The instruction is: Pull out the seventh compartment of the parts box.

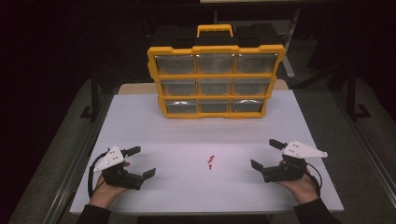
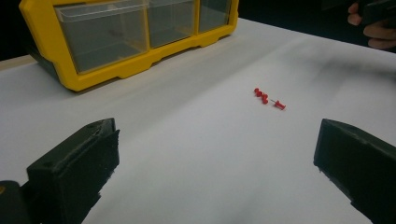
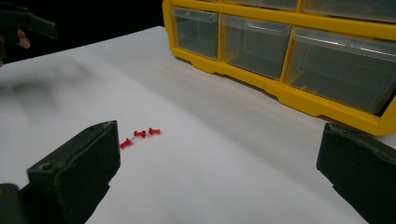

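Since both the left gripper (image 1: pixel 141 162) and right gripper (image 1: pixel 264 153) gape wide, far either side of the pins (image 1: pixel 210 161), a clumsy pinch could scatter them.

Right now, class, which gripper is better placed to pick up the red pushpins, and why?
Neither clearly. The red pushpins lie about midway between the left gripper and the right gripper, both open. The right looks marginally closer, and its own view shows the pins just beyond its jaw, so right, narrowly.

Three red pushpins (image 3: pixel 140 135) on white table (image 3: pixel 210 177), between wide-apart jaws, near yellow drawer organizer (image 3: pixel 299 100).
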